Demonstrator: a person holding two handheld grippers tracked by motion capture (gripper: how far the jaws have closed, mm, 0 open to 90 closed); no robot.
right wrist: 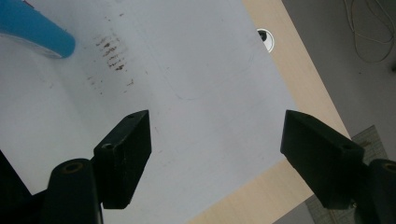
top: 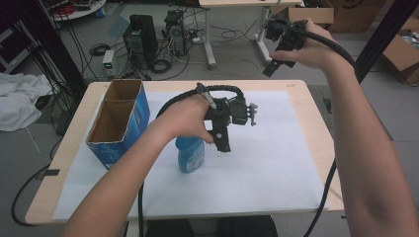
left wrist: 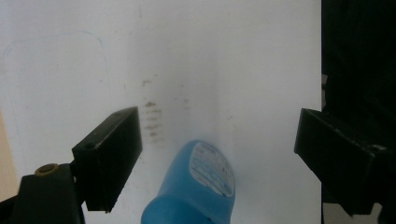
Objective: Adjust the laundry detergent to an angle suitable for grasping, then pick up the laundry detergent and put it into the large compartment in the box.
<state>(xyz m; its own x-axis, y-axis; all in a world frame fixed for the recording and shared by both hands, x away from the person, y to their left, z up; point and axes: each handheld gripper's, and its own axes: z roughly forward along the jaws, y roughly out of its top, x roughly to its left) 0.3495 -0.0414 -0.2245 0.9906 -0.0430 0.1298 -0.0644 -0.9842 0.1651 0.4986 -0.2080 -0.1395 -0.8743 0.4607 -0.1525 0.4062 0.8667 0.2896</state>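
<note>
A blue plastic bottle [top: 190,156] with a pale label rests on the white sheet [top: 267,168] at mid-table, its upper part hidden under the person's left hand. My left gripper [top: 223,143] hangs just right of it, jaws pointing down. In the left gripper view the bottle [left wrist: 194,186] sits low between the wide-apart jaws of the left gripper [left wrist: 217,135], and neither pad touches it. My right gripper [top: 274,61] is held high over the table's far right edge. In its own view the right gripper [right wrist: 217,130] stands open around nothing, with the bottle [right wrist: 32,28] far off at the top left.
A tall blue cardboard box [top: 118,123], open at the top, stands on the left of the table. Brown smudges [right wrist: 109,51] mark the sheet near the bottle. A cable hole [right wrist: 267,38] sits in the wooden top [top: 316,113] beyond the sheet. Computers and cables lie on the floor behind.
</note>
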